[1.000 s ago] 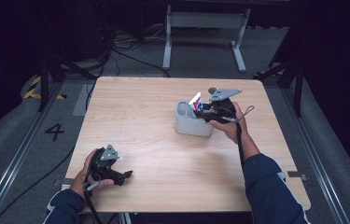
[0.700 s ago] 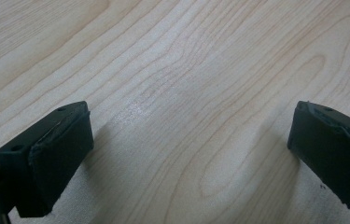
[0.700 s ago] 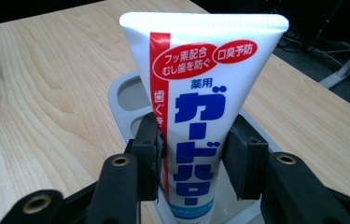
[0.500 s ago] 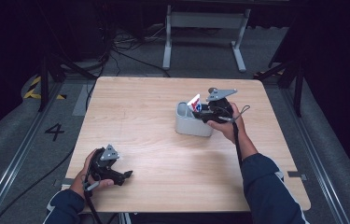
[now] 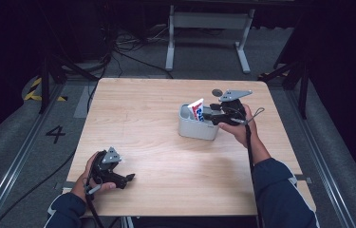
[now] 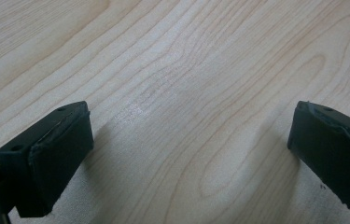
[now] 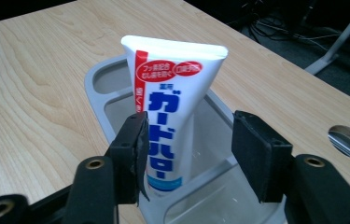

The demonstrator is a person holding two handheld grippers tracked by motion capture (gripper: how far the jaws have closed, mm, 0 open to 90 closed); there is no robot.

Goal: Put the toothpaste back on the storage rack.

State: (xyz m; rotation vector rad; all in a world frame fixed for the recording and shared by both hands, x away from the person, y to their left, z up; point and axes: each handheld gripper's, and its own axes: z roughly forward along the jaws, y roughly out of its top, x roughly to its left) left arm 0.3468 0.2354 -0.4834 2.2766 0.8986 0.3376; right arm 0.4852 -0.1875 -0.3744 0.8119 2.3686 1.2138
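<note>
Right jaws: parted around the toothpaste tube (image 7: 175,112), one pad close against its left edge, the other standing clear of its right side; nothing is clamped
Right gripper (image 5: 212,117): held at the right-hand end of the grey organiser tray (image 5: 195,129), jaws pointed across its rim
Toothpaste tube: stood on its cap end in a compartment of the tray, crimped end uppermost, leaning a little; blue and red print is seen facing the right gripper view
What has changed: against the picture from a second ago, the tube is seen more upright and a little lower in the tray, and the right gripper has been shifted only slightly; the tube is judged to have been let go just now
Meaning for the work: the placing is judged nearly complete; the gripper is to be drawn back without the tube being tipped
Left jaws: wide apart over bare wood, nothing between them
Left gripper (image 5: 127,178): rested near the front left corner of the wooden table (image 5: 137,109), unmoved across the three high views, well apart from the tray
</note>
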